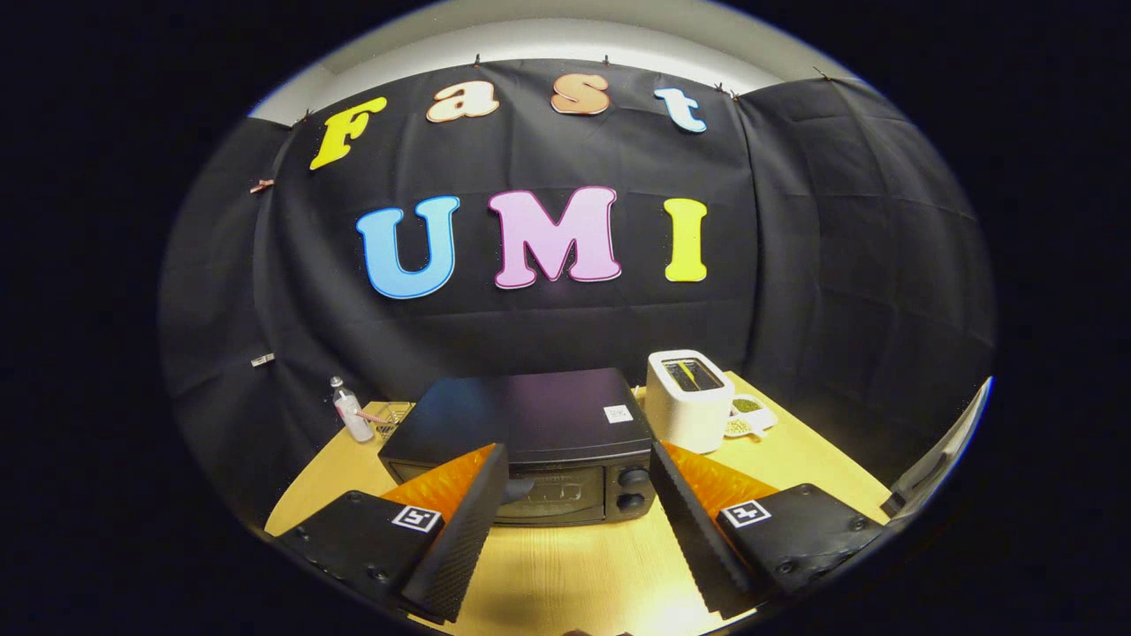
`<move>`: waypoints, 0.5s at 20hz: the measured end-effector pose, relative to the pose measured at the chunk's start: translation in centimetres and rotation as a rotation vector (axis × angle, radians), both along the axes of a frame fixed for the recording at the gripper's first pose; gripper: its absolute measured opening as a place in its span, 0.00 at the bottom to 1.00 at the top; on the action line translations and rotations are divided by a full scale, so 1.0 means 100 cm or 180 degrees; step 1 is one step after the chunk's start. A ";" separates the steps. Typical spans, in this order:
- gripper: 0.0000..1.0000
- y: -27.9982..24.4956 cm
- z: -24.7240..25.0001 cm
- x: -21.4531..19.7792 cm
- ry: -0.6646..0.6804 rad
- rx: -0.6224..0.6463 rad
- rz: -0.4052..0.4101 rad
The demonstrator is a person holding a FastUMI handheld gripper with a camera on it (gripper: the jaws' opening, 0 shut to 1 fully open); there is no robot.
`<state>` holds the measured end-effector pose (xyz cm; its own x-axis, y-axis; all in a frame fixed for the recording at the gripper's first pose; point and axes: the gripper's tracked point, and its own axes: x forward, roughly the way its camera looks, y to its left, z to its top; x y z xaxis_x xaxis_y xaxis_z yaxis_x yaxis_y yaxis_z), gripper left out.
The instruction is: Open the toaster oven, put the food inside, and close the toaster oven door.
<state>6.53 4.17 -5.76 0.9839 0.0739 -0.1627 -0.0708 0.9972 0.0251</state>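
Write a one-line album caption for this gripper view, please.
Open tool faces a closed black toaster oven on a wooden table, with a white pop-up toaster beside it.

Tool (579,490) level — fingers spread wide, gripping nothing.

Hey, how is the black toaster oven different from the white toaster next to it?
The toaster oven is black, low and wide; the toaster is white, taller and narrower. The toaster oven has a front door, now closed, and knobs beside it; the toaster has open slots on top. The toaster oven sits just ahead of the open gripper, between its fingers; the toaster stands off to one side, beyond them. Both rest on the wooden table.
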 end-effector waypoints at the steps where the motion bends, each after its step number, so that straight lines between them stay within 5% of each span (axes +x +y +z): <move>1: 0.99 0.005 -0.003 0.005 0.0017 0.0005 0.0018; 10: 0.99 0.056 -0.043 0.051 0.0172 0.0051 -0.0020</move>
<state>11.60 9.80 -10.06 0.9742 0.0707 -0.2144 -0.0626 0.9970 0.0446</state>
